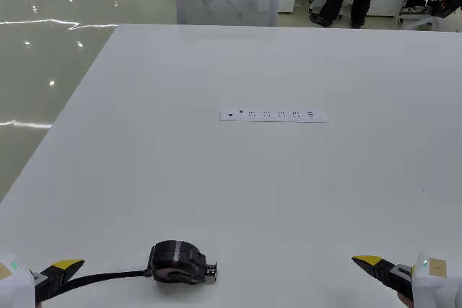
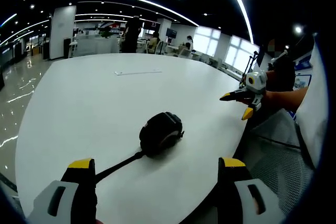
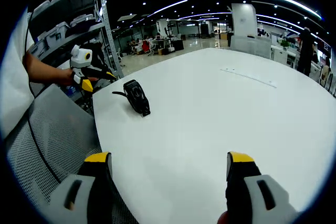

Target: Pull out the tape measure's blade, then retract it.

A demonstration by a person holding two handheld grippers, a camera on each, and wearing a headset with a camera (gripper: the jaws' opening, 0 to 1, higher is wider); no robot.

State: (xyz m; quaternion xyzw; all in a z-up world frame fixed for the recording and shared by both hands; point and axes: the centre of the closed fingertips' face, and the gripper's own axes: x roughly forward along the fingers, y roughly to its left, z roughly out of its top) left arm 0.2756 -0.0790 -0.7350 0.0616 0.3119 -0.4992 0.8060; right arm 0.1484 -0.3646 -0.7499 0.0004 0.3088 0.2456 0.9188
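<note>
Both spread, tape measure (image 2: 161, 133) just ahead of left claw (image 2: 156, 162), right claw (image 3: 169, 157) apart

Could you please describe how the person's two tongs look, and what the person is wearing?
The left tongs and the right tongs look alike. Each has two black jaws with yellow tips, set on light grey mounts. In the head view each body is white and carries a small green light. No cables can be seen. The person wears a white top.
</note>
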